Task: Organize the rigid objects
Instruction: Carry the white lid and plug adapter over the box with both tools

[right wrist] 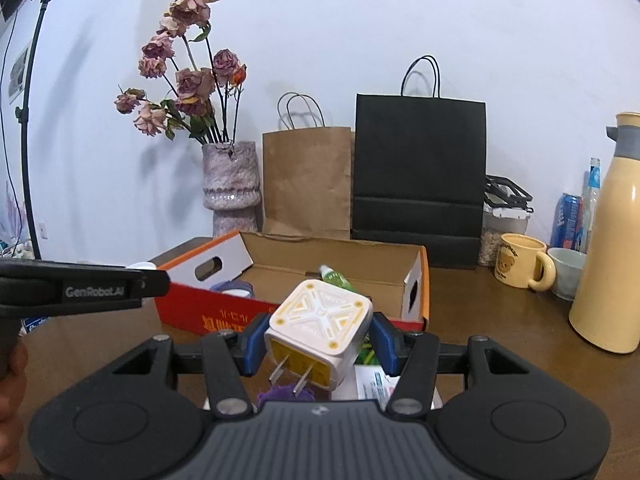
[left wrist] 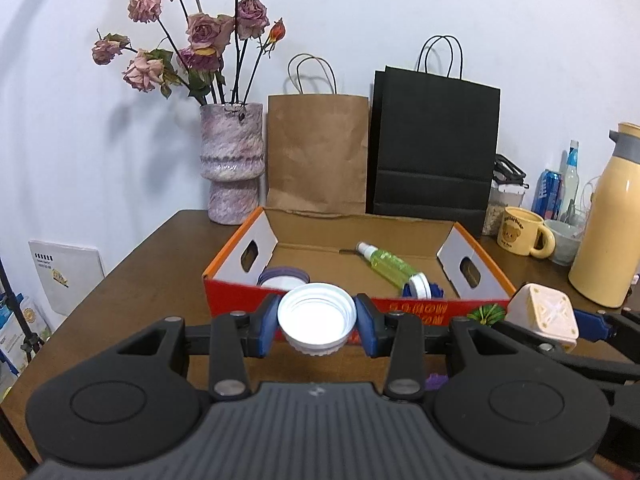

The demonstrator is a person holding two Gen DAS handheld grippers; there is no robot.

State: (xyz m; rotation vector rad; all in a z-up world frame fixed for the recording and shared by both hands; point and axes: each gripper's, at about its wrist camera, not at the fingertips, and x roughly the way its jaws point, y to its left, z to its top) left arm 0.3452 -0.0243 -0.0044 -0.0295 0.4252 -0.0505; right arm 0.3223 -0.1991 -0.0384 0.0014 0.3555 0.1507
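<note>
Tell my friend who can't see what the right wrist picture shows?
The right gripper holds a white and yellow plug cube in its jaws, just before an open red box on a brown table. Behind stand a vase of dried roses, two paper bags and a yellow mug.

Behind my box, along the wall: mottled purple-white ceramic vase (left wrist: 232, 164) w/ dried pink roses (left wrist: 192, 36); plain brown paper bag (left wrist: 318, 152) beside it; tall black paper bag (left wrist: 434, 144) next; far right, cream-yellow mug w/ bear print (left wrist: 522, 230), pale yellow thermos jug w/ grey collar (left wrist: 612, 216), blue drink can (left wrist: 550, 192); all on my dark brown wooden table (left wrist: 140, 280).
</note>
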